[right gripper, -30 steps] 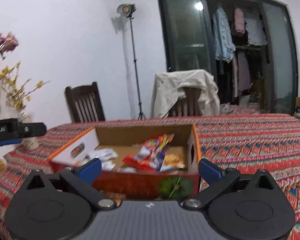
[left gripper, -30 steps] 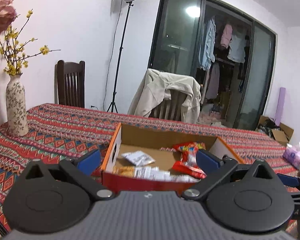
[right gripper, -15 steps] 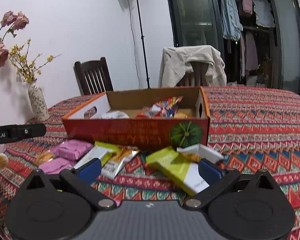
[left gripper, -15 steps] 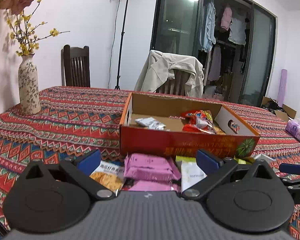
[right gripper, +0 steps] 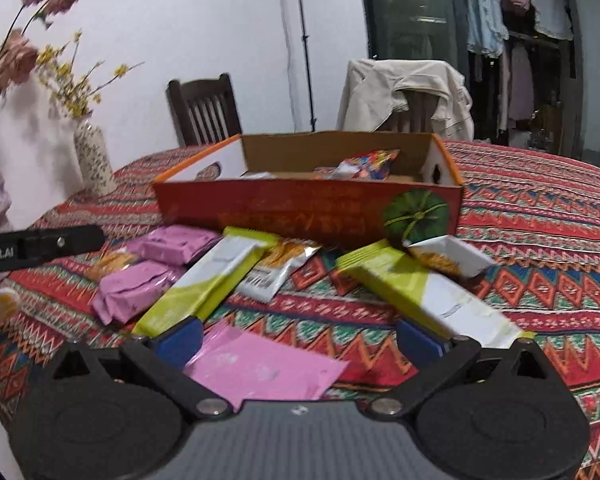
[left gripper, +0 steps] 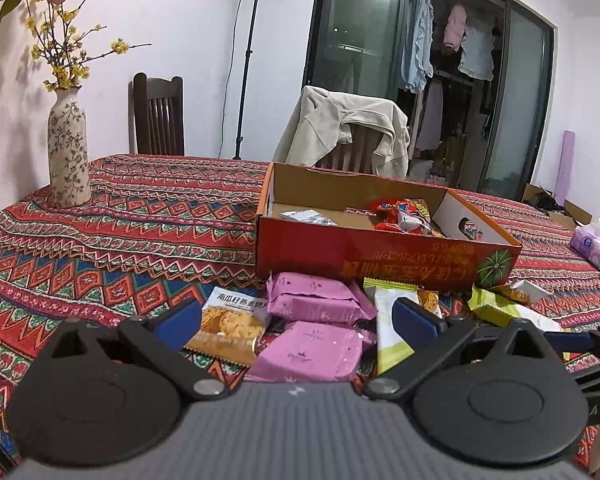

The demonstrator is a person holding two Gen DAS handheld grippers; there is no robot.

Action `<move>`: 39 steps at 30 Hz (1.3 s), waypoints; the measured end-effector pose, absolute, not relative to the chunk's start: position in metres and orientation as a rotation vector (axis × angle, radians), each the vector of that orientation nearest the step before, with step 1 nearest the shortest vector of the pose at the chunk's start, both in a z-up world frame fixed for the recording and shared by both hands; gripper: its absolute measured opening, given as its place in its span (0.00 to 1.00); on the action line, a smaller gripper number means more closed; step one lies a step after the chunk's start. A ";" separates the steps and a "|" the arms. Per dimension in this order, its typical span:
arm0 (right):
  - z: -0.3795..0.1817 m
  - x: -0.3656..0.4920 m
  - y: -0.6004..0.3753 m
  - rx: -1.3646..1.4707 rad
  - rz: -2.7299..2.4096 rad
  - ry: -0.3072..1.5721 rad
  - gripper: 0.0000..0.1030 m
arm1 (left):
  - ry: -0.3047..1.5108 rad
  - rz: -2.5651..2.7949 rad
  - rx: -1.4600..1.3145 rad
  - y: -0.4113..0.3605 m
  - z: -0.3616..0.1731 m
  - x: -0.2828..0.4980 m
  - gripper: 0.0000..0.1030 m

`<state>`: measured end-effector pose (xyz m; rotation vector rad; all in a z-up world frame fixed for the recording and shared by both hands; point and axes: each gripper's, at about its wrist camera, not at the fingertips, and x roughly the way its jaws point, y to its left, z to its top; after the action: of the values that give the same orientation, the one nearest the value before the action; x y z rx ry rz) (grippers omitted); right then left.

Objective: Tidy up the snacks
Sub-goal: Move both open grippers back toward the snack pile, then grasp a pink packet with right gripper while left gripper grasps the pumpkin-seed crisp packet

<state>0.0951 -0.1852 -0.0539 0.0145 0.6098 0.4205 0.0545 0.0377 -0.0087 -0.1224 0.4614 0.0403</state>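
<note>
The left gripper [left gripper: 298, 322] gapes wide and empty at lower centre, pink packets [left gripper: 312, 350] between its fingers. The right gripper [right gripper: 300, 338] is likewise spread and empty over a flat pink sachet [right gripper: 260, 364]. Behind the scattered snacks, mid-frame, sits the red cardboard box [left gripper: 372, 252], partly filled.

A table in a red patterned cloth [left gripper: 148, 232] is bearing a cardboard box [left gripper: 380, 252], a flowered vase [left gripper: 67, 148] and scattered snack packets [right gripper: 208, 280].
</note>
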 end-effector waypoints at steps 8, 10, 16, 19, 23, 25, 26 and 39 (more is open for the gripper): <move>-0.066 0.094 -0.163 -0.006 0.410 0.683 1.00 | 0.491 0.045 -0.147 0.045 -0.016 0.051 1.00; -0.070 0.095 -0.161 -0.004 0.410 0.703 1.00 | 0.495 0.046 -0.147 0.046 -0.017 0.049 1.00; -0.076 0.088 -0.147 -0.083 0.390 0.672 1.00 | 0.513 0.060 -0.153 0.049 -0.021 0.047 1.00; -0.076 0.086 -0.146 -0.085 0.403 0.657 0.99 | 0.526 0.063 -0.156 0.049 -0.023 0.048 1.00; -0.074 0.082 -0.148 -0.085 0.431 0.632 0.84 | 0.534 0.066 -0.157 0.050 -0.024 0.048 1.00; -0.072 0.080 -0.149 -0.084 0.443 0.621 0.71 | 0.534 0.070 -0.157 0.050 -0.024 0.048 1.00; -0.071 0.080 -0.150 -0.084 0.443 0.620 0.65 | 0.534 0.073 -0.157 0.051 -0.024 0.048 1.00; -0.065 0.081 -0.174 -0.030 0.427 0.577 0.33 | 0.540 0.100 -0.161 0.055 -0.023 0.051 1.00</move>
<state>0.0808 -0.1745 -0.0645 -0.0298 0.5768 0.4274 0.0510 0.0551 -0.0233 -0.1610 0.5397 0.0996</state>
